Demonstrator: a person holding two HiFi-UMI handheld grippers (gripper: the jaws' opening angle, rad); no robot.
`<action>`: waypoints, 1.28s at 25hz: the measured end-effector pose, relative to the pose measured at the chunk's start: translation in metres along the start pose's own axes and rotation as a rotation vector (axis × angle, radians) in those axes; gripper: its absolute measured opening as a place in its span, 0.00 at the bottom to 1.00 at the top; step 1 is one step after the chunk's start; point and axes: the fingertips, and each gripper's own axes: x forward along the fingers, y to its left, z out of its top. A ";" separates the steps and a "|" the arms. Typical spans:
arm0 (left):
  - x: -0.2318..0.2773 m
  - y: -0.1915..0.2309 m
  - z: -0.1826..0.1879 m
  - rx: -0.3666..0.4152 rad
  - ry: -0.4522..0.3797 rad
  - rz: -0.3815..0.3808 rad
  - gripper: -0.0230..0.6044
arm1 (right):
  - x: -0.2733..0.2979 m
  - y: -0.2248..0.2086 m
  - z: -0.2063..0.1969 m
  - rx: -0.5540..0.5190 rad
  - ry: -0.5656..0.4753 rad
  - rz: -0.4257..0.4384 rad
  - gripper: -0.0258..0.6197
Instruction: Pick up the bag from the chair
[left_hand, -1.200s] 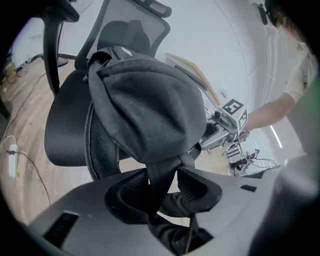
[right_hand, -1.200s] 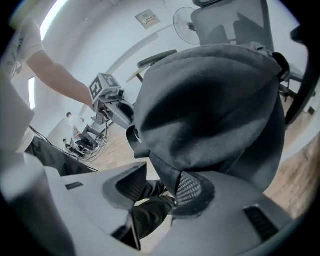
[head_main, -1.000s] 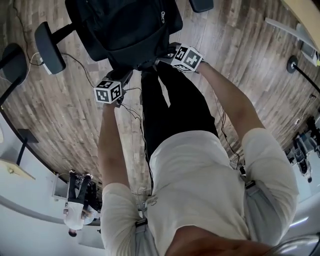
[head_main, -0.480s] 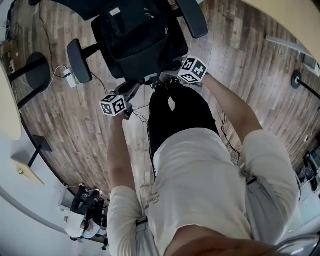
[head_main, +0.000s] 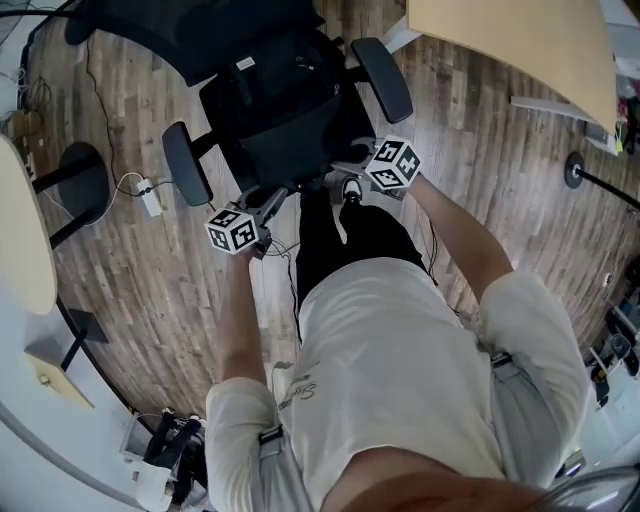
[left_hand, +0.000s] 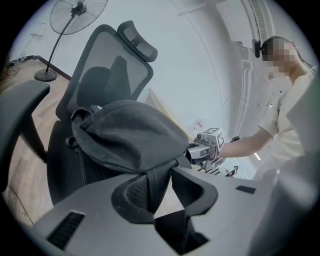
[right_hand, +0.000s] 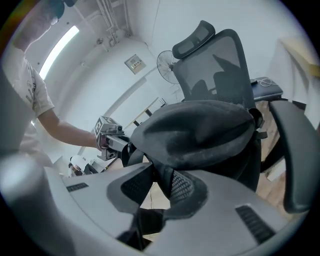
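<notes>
- Black bag (head_main: 285, 110): on the chair (head_main: 188, 165), leaning toward the person; whether it is clear of the seat cannot be told.
- Left tongs (left_hand: 163, 190): jaws just closing, clenched on a bag strap (left_hand: 157, 172).
- Right tongs (right_hand: 157, 186): the same, clenched on a second strap.
- Bearing: bag straight ahead and above, centred between both tongs, neither nearer.

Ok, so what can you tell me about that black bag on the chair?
The bag is a black backpack of soft, matte cloth, rounded and a bit slumped, with a small pale label near its top. It stands between the armrests of the chair, against the mesh back. The left gripper and right gripper each pinch one of its dark straps; both pairs of jaws have just been closing on them.
</notes>
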 end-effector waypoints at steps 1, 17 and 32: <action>0.001 -0.001 0.005 0.001 0.006 -0.013 0.22 | -0.002 -0.001 0.004 0.007 0.005 -0.012 0.14; -0.012 0.003 0.084 0.001 -0.013 -0.118 0.18 | -0.008 -0.013 0.084 0.084 -0.038 -0.129 0.16; 0.000 0.006 0.123 -0.044 -0.062 0.068 0.19 | -0.016 -0.028 0.120 0.018 -0.110 0.045 0.11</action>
